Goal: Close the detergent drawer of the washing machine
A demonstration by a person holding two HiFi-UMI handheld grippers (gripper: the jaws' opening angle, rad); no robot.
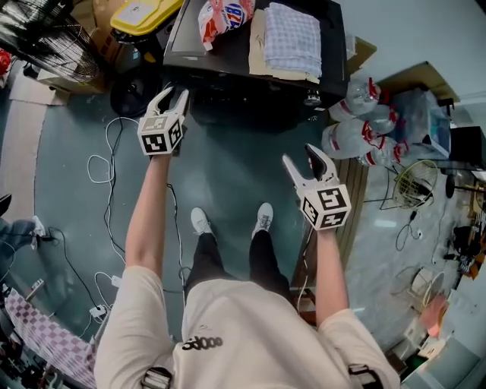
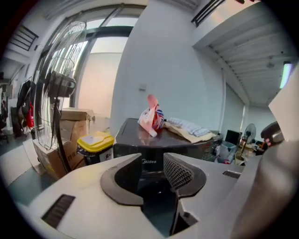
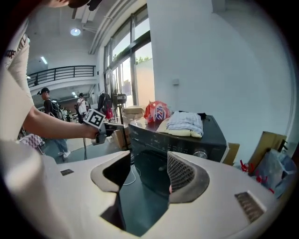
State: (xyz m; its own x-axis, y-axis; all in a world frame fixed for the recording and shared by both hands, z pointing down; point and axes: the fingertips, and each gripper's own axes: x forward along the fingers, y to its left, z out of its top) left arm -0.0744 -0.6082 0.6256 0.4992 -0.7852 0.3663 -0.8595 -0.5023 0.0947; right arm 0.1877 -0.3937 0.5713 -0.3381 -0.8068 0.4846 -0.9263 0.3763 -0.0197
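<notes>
In the head view, a person stands facing a dark washing machine (image 1: 228, 57) with a folded cloth (image 1: 292, 38) and a bag (image 1: 224, 15) on top. The left gripper (image 1: 173, 95) is close to the machine's front and the right gripper (image 1: 301, 158) is farther back. The left gripper view shows its jaws partly apart and empty, aimed at the machine's front beside a yellow-lidded bin (image 2: 96, 142). The right gripper view shows its jaws spread wide and empty, facing the control panel and knob (image 3: 201, 153). The detergent drawer cannot be picked out.
</notes>
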